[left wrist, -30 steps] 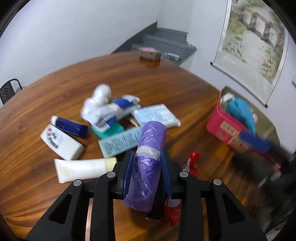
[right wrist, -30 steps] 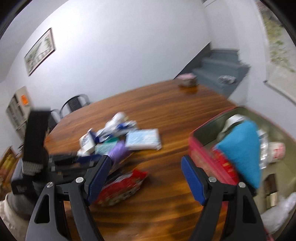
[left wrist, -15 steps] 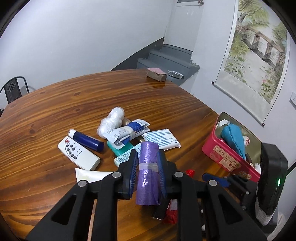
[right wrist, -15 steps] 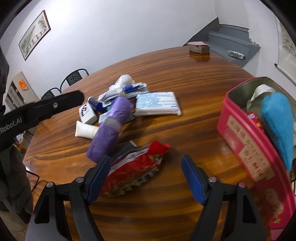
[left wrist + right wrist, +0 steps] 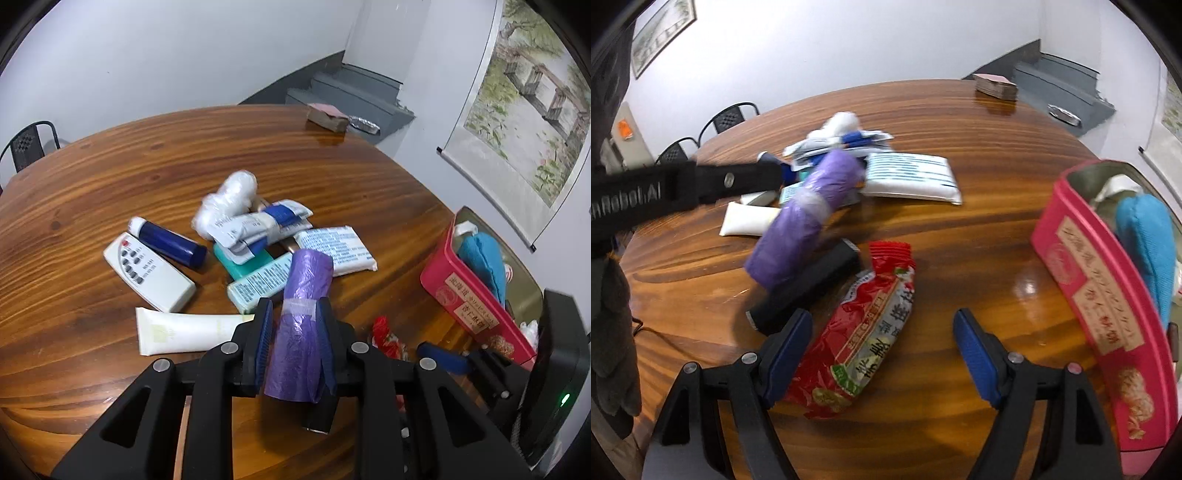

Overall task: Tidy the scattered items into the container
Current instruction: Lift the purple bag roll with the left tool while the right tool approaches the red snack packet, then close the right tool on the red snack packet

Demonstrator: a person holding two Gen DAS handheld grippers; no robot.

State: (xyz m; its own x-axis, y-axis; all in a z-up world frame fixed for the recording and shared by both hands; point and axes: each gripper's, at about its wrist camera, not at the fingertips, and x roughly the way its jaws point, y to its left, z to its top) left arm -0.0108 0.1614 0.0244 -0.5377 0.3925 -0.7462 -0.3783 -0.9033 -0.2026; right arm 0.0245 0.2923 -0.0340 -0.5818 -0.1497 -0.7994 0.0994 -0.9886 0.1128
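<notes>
The left gripper, jaws opening, is clamping the purple plastic bag roll for binning, while the right gripper is gaping over the red snack packet.

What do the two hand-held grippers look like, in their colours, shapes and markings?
Both the left gripper and the right gripper have black plastic frames with triangular cut-outs and silver round pivot screws. Their fingers carry ribbed dark blue pads. White lettering runs along the left gripper's black body in the right wrist view. A black box with a green light sits on the right gripper.
</notes>
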